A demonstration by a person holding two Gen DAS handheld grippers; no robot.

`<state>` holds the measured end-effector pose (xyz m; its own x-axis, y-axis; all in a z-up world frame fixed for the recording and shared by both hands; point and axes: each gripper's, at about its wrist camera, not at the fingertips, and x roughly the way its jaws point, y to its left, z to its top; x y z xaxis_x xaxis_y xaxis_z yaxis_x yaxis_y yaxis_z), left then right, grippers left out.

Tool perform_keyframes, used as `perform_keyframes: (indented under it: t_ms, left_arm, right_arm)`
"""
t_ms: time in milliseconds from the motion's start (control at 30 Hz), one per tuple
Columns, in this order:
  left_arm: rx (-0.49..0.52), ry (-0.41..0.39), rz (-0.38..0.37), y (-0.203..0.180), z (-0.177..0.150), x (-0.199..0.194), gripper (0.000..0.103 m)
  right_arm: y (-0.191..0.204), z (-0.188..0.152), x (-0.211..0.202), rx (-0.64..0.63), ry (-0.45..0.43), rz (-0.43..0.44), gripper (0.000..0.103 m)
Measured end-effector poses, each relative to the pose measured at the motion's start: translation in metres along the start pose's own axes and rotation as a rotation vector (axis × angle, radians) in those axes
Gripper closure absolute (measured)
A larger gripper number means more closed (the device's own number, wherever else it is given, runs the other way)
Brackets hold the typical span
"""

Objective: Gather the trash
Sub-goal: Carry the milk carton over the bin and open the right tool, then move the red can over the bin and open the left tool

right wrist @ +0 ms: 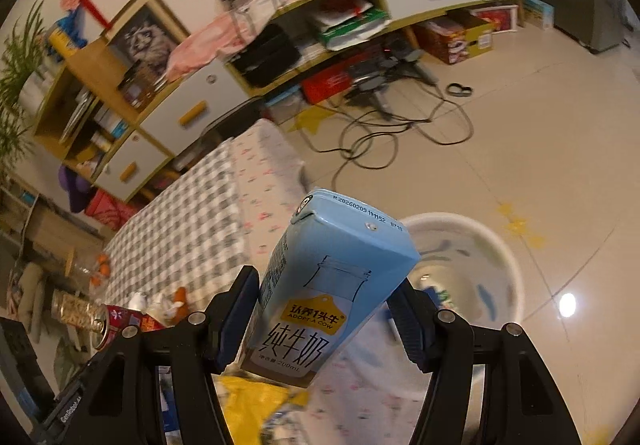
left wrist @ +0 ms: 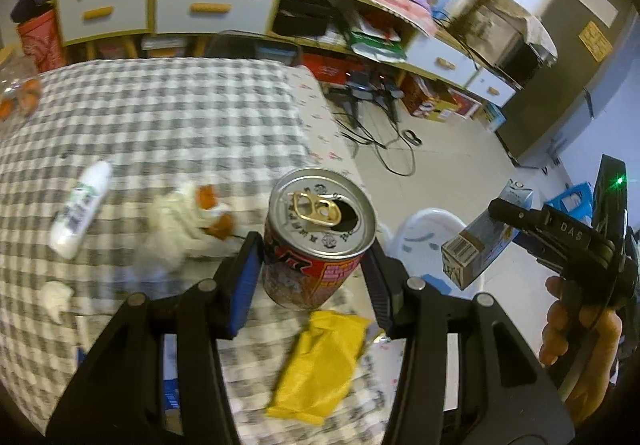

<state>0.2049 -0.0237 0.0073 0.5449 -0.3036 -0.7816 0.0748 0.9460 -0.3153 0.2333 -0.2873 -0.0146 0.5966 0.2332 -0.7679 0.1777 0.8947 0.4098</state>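
My left gripper (left wrist: pixel 312 269) is shut on an opened red drink can (left wrist: pixel 316 237), held upright above the checked tablecloth (left wrist: pixel 160 117). My right gripper (right wrist: pixel 320 321) is shut on a blue milk carton (right wrist: pixel 324 285); in the left wrist view the carton (left wrist: pixel 476 245) hangs beyond the table's right edge over a white bin (left wrist: pixel 424 233). The bin (right wrist: pixel 496 257) shows below and right of the carton in the right wrist view. On the table lie a yellow wrapper (left wrist: pixel 320 361), a crumpled tissue with orange peel (left wrist: pixel 188 221), a white tube (left wrist: pixel 80 205) and a small tissue wad (left wrist: pixel 56 297).
Low cabinets with drawers and cluttered shelves (left wrist: pixel 200 9) line the far wall. Cables and a black stand (left wrist: pixel 376 101) lie on the tiled floor right of the table. A grey fridge (left wrist: pixel 576 57) stands at far right. Oranges in a bag (left wrist: pixel 20 97) sit at the table's left.
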Motion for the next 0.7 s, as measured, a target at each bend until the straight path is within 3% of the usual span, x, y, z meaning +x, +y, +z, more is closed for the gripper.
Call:
perform_keyframes:
  t_ms: [400, 533, 600, 700]
  left_arm:
    - [0.055, 0.057, -0.092, -0.059, -0.006, 0.039, 0.052]
    - [0.085, 0.076, -0.119, -0.076, -0.008, 0.052, 0.052]
    - [0.101, 0.087, -0.132, -0.084, -0.009, 0.06, 0.052]
    - [0.123, 0.1, -0.146, -0.094, -0.014, 0.069, 0.052]
  right_arm:
    - [-0.08, 0.004, -0.014, 0.088, -0.004, -0.096, 0.037]
    - [-0.098, 0.002, -0.011, 0.109, 0.016, -0.09, 0.036]
    - [-0.104, 0.002, -0.011, 0.111, 0.032, -0.092, 0.029]
    - [-0.109, 0.0, -0.014, 0.104, 0.031, -0.103, 0.027]
